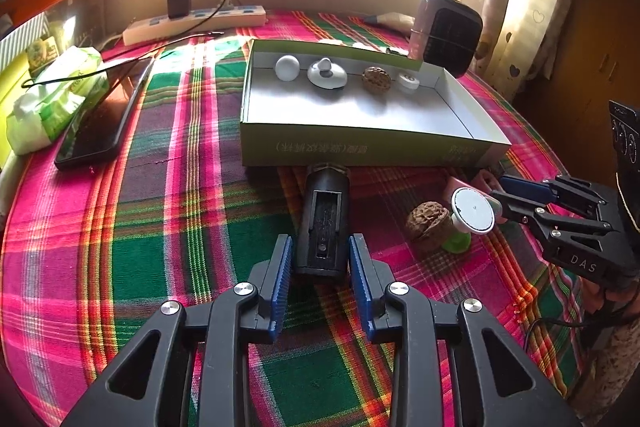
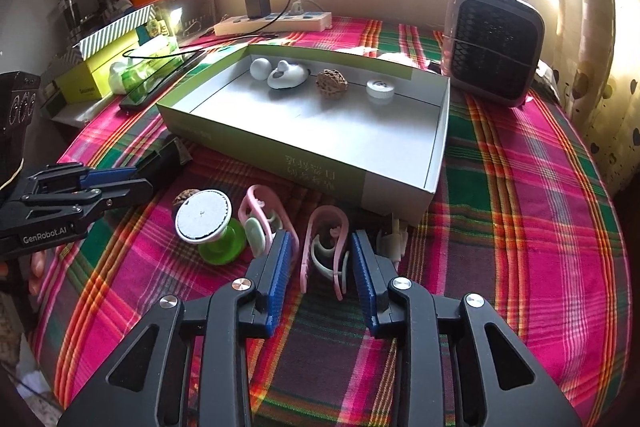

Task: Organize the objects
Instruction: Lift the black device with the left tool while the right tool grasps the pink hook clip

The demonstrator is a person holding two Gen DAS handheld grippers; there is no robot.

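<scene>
A shallow cardboard box (image 1: 360, 147) (image 2: 400, 187) on the plaid cloth holds a white ball (image 1: 287, 67), a white knobbed lid (image 1: 327, 74), a walnut (image 1: 376, 79) and a small white cap (image 1: 408, 81). My left gripper (image 1: 320, 263) is open, its jaws on either side of a black cylinder (image 1: 324, 223) lying in front of the box. My right gripper (image 2: 320, 263) is open around a pink clip (image 2: 326, 247). A second pink clip (image 2: 258, 219), a white disc on a green base (image 2: 208, 223) (image 1: 472, 213) and a walnut (image 1: 426, 227) lie beside it.
A small fan heater (image 2: 494, 43) stands at the back right. A power strip with a charger (image 1: 192, 21) lies along the wall. A dark tablet (image 1: 96, 123) and a green tissue pack (image 1: 52, 99) lie left of the box. Boxes (image 2: 100, 67) are stacked at the far left.
</scene>
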